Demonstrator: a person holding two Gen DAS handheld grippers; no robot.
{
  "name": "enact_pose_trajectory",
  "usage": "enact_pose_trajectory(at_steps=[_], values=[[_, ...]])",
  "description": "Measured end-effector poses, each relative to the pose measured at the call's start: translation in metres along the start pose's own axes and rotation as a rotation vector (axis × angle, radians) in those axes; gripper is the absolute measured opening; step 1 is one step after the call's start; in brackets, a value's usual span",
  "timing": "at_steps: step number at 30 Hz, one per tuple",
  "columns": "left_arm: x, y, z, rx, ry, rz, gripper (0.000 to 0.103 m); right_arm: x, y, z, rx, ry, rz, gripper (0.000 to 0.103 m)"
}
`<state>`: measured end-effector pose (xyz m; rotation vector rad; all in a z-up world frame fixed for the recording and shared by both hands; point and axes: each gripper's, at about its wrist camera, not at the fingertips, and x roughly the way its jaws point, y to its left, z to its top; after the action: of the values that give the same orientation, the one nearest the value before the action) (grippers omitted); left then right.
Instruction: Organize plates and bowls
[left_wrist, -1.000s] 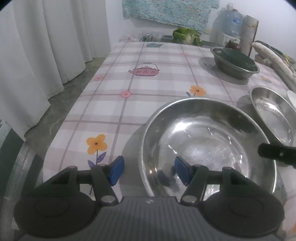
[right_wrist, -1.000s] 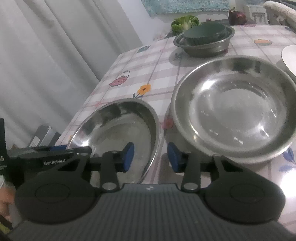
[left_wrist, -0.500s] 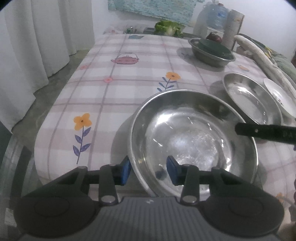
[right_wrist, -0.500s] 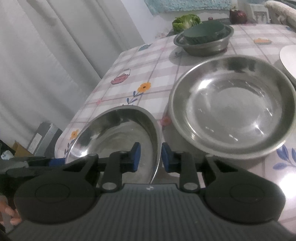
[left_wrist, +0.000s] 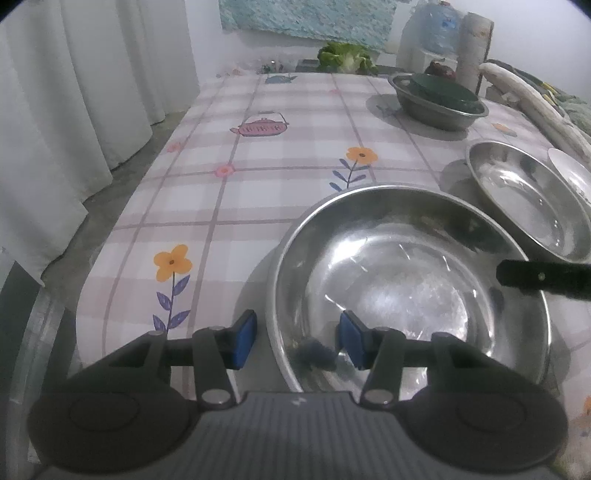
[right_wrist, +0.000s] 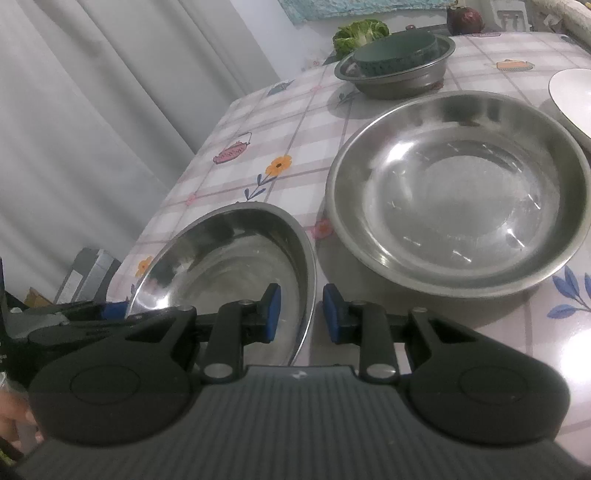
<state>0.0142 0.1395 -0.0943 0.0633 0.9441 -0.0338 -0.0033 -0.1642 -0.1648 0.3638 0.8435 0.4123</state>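
Both grippers angled down over the near steel bowl (left_wrist: 410, 291) on the checked surface (left_wrist: 266, 177). The left gripper (left_wrist: 297, 339) straddled its rim at seven o'clock, jaws just reopened, pads clear. The right gripper (right_wrist: 301, 314) straddled the opposite rim, narrowly parted, not gripping. A second steel bowl (right_wrist: 458, 192) sat at one o'clock; white curtains (left_wrist: 74, 92) hung left.

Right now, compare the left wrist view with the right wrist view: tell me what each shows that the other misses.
Only the left wrist view: the big water bottle and paper roll at the far end.

Only the right wrist view: a person's fingers and boxes on the floor.

Both: the near steel basin with each hand-held gripper straddling its rim, the second steel basin, and the green bowl in a metal bowl.
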Motion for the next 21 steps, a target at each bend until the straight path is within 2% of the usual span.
enact_pose_trajectory(at_steps=[9, 21], values=[[-0.0014, -0.006, 0.0013, -0.011, -0.005, 0.025, 0.04, 0.0037, 0.0069, -0.0014, -0.022, -0.008, -0.018, 0.021], [-0.0003, -0.0095, 0.0001, 0.007, -0.007, 0.055, 0.043, 0.0047, 0.0058, 0.0, -0.011, -0.003, -0.004, 0.021]])
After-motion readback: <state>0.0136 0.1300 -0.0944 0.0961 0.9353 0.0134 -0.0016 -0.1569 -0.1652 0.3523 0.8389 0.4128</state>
